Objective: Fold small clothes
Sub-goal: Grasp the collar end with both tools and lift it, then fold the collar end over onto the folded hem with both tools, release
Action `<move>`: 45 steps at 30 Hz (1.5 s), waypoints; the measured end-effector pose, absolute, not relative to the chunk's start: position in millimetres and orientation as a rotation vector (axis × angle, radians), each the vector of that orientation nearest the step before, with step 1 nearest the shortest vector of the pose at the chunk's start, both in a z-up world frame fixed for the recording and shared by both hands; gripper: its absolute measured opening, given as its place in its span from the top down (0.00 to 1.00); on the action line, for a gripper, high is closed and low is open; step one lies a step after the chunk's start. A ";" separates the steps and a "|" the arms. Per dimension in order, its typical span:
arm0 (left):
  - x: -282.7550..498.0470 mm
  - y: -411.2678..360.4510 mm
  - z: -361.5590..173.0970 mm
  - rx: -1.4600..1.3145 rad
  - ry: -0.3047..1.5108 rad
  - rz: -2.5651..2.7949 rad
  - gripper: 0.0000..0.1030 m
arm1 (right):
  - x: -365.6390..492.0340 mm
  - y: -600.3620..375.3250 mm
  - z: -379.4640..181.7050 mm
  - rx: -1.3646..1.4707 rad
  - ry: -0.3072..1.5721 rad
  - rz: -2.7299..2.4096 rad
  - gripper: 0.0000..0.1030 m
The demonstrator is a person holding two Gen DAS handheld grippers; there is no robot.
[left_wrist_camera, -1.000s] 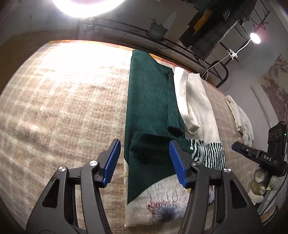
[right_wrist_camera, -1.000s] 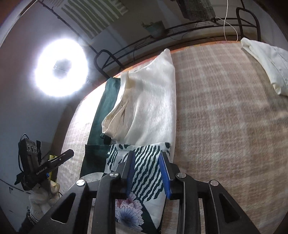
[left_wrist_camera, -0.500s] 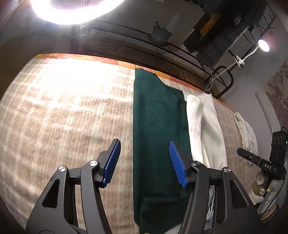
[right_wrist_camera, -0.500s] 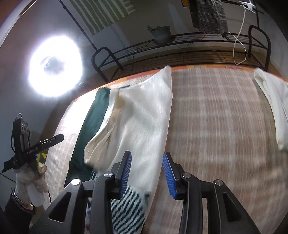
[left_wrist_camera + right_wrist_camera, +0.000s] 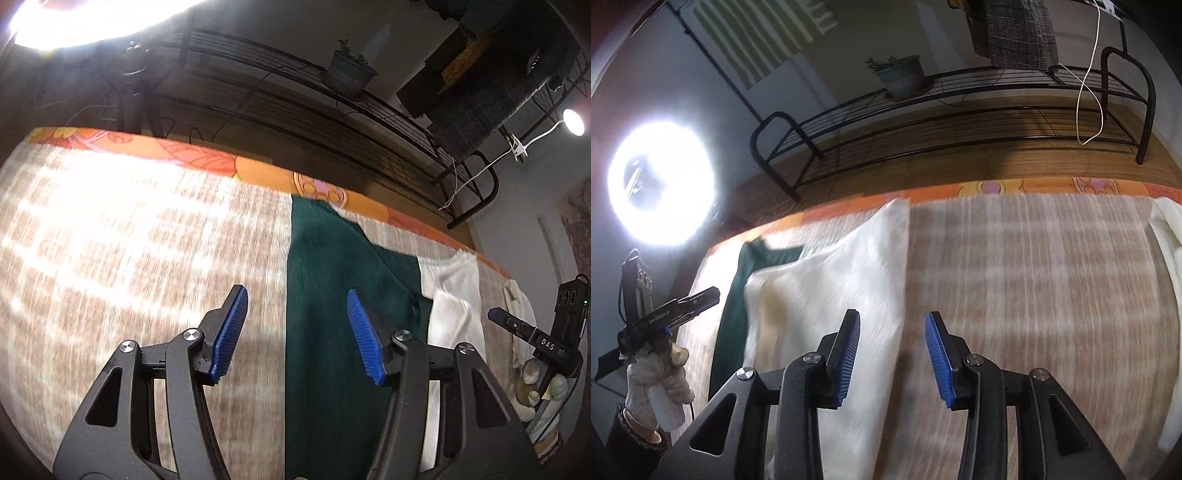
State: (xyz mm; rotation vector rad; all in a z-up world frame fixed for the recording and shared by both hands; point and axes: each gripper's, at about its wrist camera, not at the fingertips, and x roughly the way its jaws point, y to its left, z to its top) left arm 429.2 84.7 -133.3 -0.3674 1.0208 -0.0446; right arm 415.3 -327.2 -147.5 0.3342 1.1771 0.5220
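Observation:
A garment lies lengthwise on the checked bed cover, with a dark green part (image 5: 332, 280) on the left and a cream white part (image 5: 834, 291) on the right. My left gripper (image 5: 295, 336) hovers open over the green part's left edge (image 5: 737, 291), nothing between its pads. Over the right edge of the white part (image 5: 456, 295), my right gripper (image 5: 893, 356) stands open; the cloth lies below its left pad and is not pinched. Each gripper shows in the other's view, the right gripper (image 5: 517, 326) and the left gripper (image 5: 679, 308), both in gloved hands.
The bed's orange floral edge (image 5: 192, 158) is close ahead. Beyond it stands a black metal rack (image 5: 960, 110) with a potted plant (image 5: 901, 75). A bright ring light (image 5: 661, 181) glares at the left. Another white garment (image 5: 1167, 236) lies at the cover's right side.
Both grippers have slid along the garment toward the bed's far edge, and the patterned lower part has left view. The right gripper's jaws stand wider than a second ago.

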 end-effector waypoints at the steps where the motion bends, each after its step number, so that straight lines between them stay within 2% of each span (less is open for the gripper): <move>1: 433.6 83.6 -134.3 -0.363 1.022 -0.046 0.45 | 422.4 -326.1 -150.9 0.337 1.177 0.520 0.62; 11: 460.7 66.0 -144.9 -0.319 1.011 -0.074 0.45 | 467.3 -295.5 -162.2 0.329 1.158 0.563 0.62; 13: 461.2 57.1 -145.6 -0.279 1.013 -0.092 0.61 | 469.9 -288.6 -161.9 0.318 1.150 0.568 0.67; 14: 462.1 52.0 -146.5 -0.259 1.019 -0.091 0.78 | 470.7 -285.1 -162.2 0.315 1.149 0.576 0.69; 15: 461.7 47.3 -146.8 -0.225 1.016 -0.080 0.90 | 471.0 -282.9 -162.7 0.311 1.149 0.583 0.76; 18: 460.6 42.2 -144.3 -0.212 1.006 -0.097 0.98 | 470.3 -276.6 -161.6 0.288 1.141 0.593 0.94; 21: 456.2 43.9 -135.5 -0.217 0.985 -0.077 0.99 | 468.0 -278.0 -155.1 0.300 1.118 0.607 1.00; 30: 420.0 42.7 -93.5 -0.241 0.922 -0.118 1.00 | 446.7 -287.1 -111.4 0.327 1.022 0.648 1.00; 45: 285.0 10.6 -17.9 -0.176 0.845 -0.179 1.00 | 337.6 -312.5 -28.5 0.255 0.956 0.703 1.00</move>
